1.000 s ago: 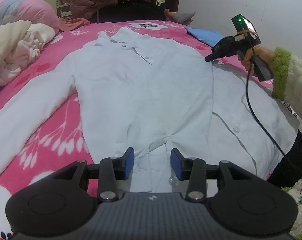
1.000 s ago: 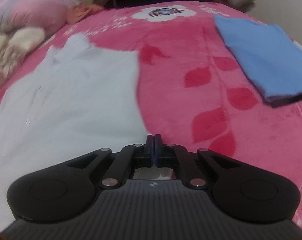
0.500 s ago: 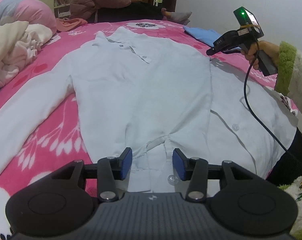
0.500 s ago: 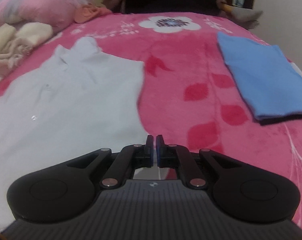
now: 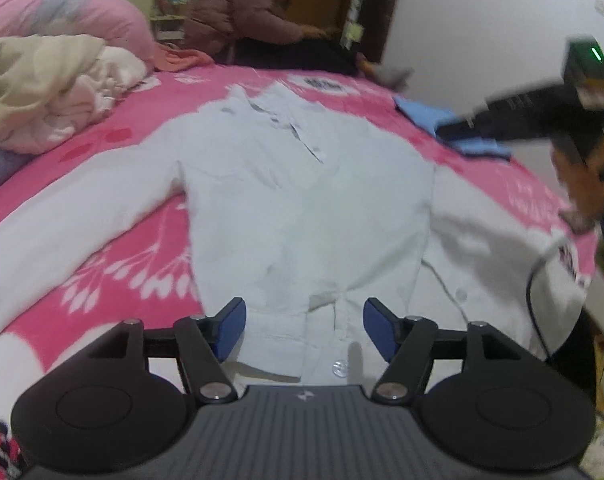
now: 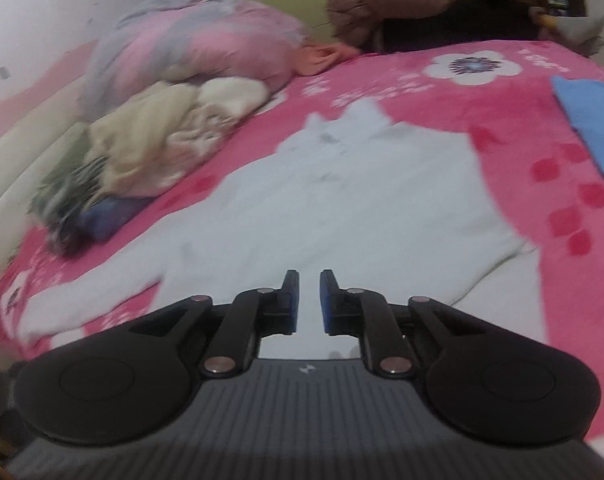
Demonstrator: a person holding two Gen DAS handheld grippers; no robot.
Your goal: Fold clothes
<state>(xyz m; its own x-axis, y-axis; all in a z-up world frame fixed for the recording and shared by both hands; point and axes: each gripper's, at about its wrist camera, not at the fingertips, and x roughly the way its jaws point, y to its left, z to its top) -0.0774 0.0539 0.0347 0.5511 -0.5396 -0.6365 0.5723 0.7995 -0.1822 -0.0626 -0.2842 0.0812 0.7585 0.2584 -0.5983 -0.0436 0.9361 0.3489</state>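
A white button shirt (image 5: 302, 208) lies flat on the pink bed, collar far, one sleeve stretched left, its right side folded over the body. My left gripper (image 5: 304, 326) is open and empty, low over the shirt's near hem and cuff. My right gripper (image 6: 310, 304) is slightly open and empty, held above the shirt (image 6: 342, 208); it also shows in the left wrist view (image 5: 534, 108), raised at the right above the bed.
A folded blue garment (image 5: 458, 128) lies at the far right of the pink flowered bedspread (image 5: 113, 264); it also shows in the right wrist view (image 6: 594, 128). A heap of clothes and a quilt (image 6: 173, 112) sits at the left. A person (image 5: 253, 12) sits beyond the bed.
My left gripper has opened wider over the hem. My right gripper has risen, swung left toward the shirt, and opened from shut to a small gap.
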